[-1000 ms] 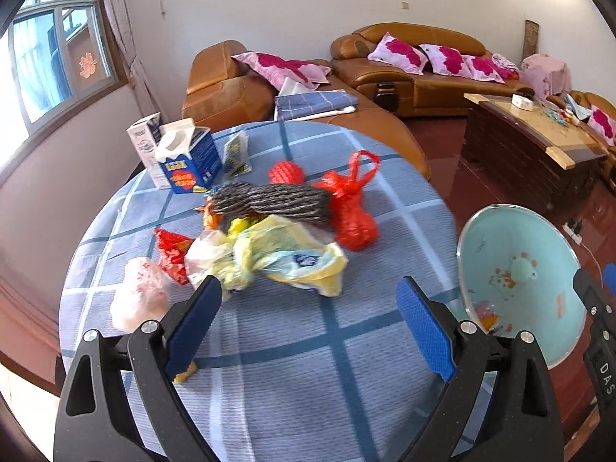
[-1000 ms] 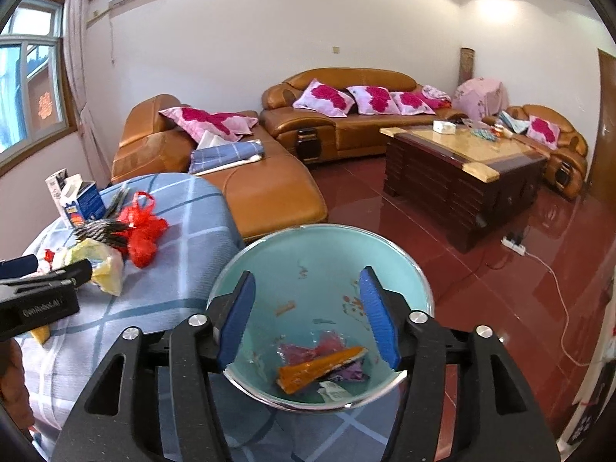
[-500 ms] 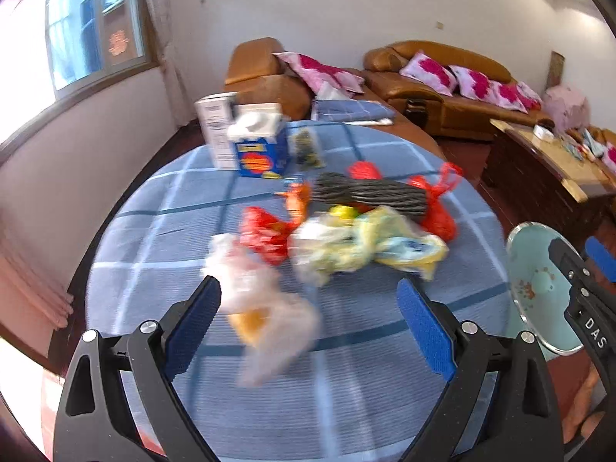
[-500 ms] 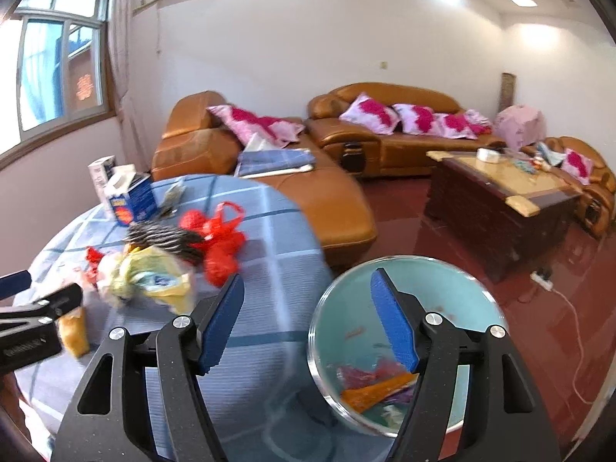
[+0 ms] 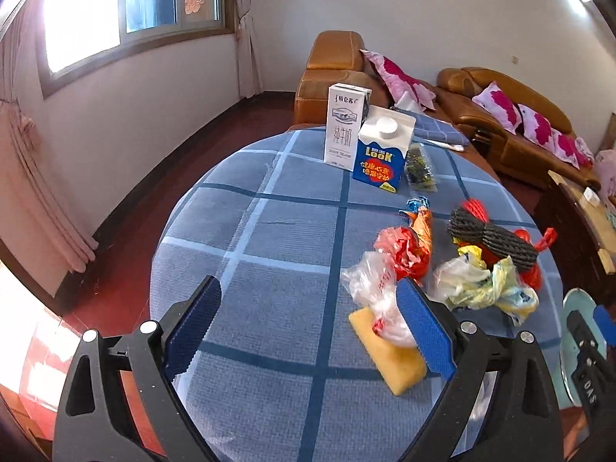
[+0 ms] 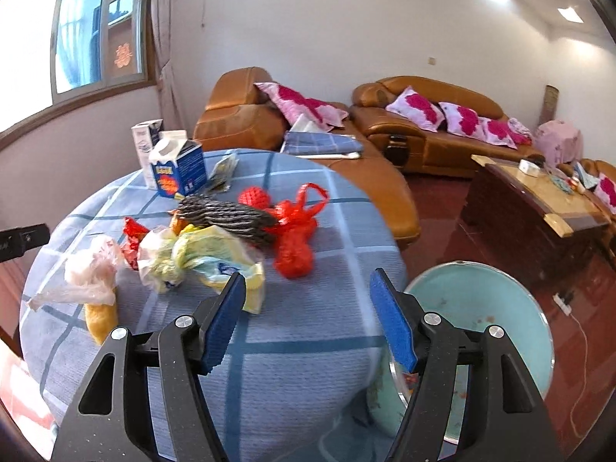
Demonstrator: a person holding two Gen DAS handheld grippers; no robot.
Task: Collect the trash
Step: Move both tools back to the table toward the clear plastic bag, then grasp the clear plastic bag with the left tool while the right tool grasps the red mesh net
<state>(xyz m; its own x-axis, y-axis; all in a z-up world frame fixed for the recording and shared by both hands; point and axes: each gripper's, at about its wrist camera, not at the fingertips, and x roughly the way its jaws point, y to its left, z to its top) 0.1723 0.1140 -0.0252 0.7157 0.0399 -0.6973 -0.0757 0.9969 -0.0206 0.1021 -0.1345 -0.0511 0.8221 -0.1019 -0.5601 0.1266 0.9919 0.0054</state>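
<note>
Both grippers swung left – left gripper [image 5: 308, 323] and right gripper [image 6: 308, 317] spread, empty

Daylight floods in from window [image 5: 127, 11], upper left in both views; panes blown out white in left wrist view. Ceiling lights [image 6: 569, 13] add glare spots on wall. Room bright, colours saturated. Soft shadows under trash on tablecloth [image 5: 269, 254]. Strong fisheye bending, dark vignette at corners. Basin [image 6: 481, 319] near edge slightly smeared, possibly motion blur. Centre mostly sharp.
</note>
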